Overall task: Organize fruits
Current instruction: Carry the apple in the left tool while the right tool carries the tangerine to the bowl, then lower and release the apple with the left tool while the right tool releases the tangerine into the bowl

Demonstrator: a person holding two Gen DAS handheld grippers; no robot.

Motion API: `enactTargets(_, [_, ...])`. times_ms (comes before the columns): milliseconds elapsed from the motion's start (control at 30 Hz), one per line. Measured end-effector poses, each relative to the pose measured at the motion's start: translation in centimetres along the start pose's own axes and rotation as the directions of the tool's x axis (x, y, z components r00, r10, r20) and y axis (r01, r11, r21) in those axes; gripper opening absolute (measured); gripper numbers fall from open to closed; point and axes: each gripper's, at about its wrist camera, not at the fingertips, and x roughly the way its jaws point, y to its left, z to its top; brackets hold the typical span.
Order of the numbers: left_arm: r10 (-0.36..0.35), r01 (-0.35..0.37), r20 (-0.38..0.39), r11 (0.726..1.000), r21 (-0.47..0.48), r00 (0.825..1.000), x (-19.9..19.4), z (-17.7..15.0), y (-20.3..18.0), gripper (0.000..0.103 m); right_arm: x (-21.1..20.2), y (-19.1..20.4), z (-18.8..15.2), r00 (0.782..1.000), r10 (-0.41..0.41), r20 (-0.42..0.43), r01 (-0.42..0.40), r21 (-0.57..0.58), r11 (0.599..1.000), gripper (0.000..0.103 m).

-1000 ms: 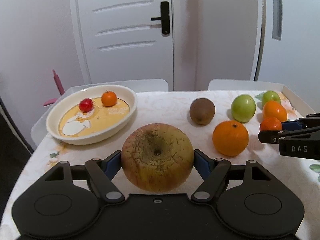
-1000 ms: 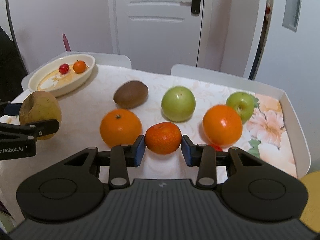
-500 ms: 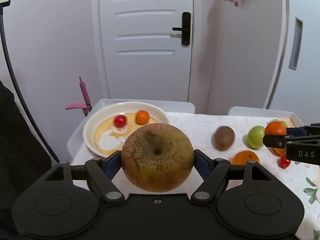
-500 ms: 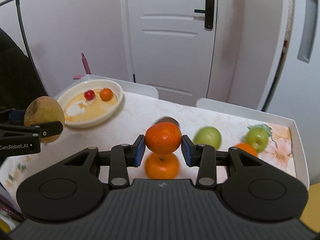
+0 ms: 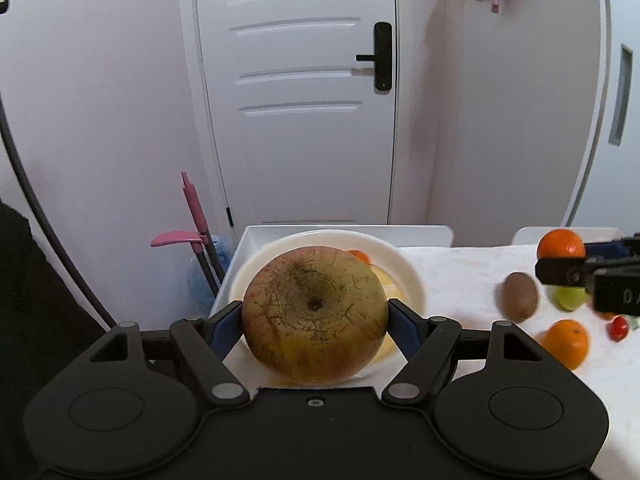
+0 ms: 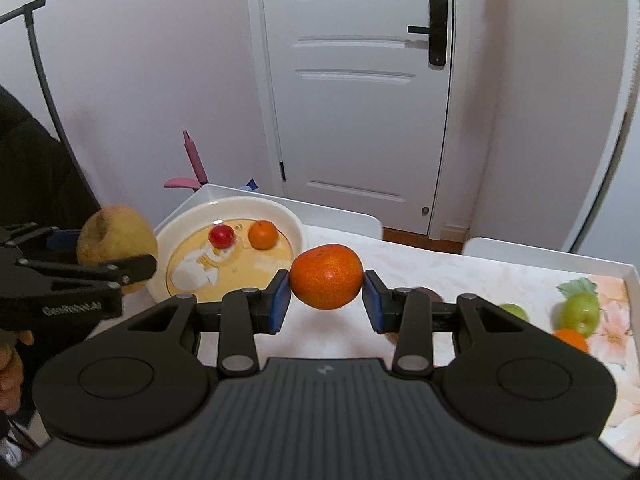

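The left gripper (image 5: 315, 322) is clamped on a large yellow-brown apple (image 5: 315, 314), one blue pad against each flank and the dimpled end turned toward the camera. The apple is in the air, over the near rim of a white bowl (image 5: 408, 276) that sits at the far left corner of the tabletop (image 5: 460, 280). From the right wrist view the same apple (image 6: 116, 240) shows at the left, beside the outer wall of the bowl (image 6: 296, 224) and off its left side.

The right gripper (image 6: 326, 294) is clamped on a mandarin (image 6: 326, 276), its blue pads pressing the fruit from both sides. The mandarin is clear of the tabletop (image 6: 420, 268), just to the right of the bowl and nearer the camera than it. Inside the bowl lie a small red fruit (image 6: 221, 235) and a small orange one (image 6: 262, 234), side by side toward the far rim (whether they touch cannot be told).

More fruit lies toward the right edge of the tabletop: a kiwi (image 5: 519, 296), an orange (image 5: 568, 342), a small red fruit (image 5: 619, 327) and a green apple (image 5: 570, 298) partly hidden behind the right gripper's finger in the left wrist view. The right wrist view shows another green apple (image 6: 580, 314) near the right edge, with an orange (image 6: 570, 338) just in front of it.

A white door (image 6: 356, 92) stands behind the tabletop. A person's hand (image 6: 10, 364) shows at the left edge, under the left gripper.
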Motion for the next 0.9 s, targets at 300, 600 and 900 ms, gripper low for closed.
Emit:
enactTargets(300, [-0.027,0.029,-0.032,0.998,0.061,0.999,5.1,0.7,2.9,0.080,4.2,2.7,1.0,0.999,-0.018,-0.035,0.018,0.012,1.000,0.054])
enactTargets(600, [-0.064,0.072,-0.079,0.992,0.108,0.995,9.4,0.7,3.3,0.079,7.4,3.1,1.4,0.997,-0.038,-0.072,0.040,0.029,0.999,0.054])
enactTargets(900, [-0.080,0.097,-0.124,0.986,0.136,0.989,11.5,0.3,3.5,0.080,9.2,3.2,1.5,0.994,-0.052,-0.095,0.055,0.036,0.998,0.054])
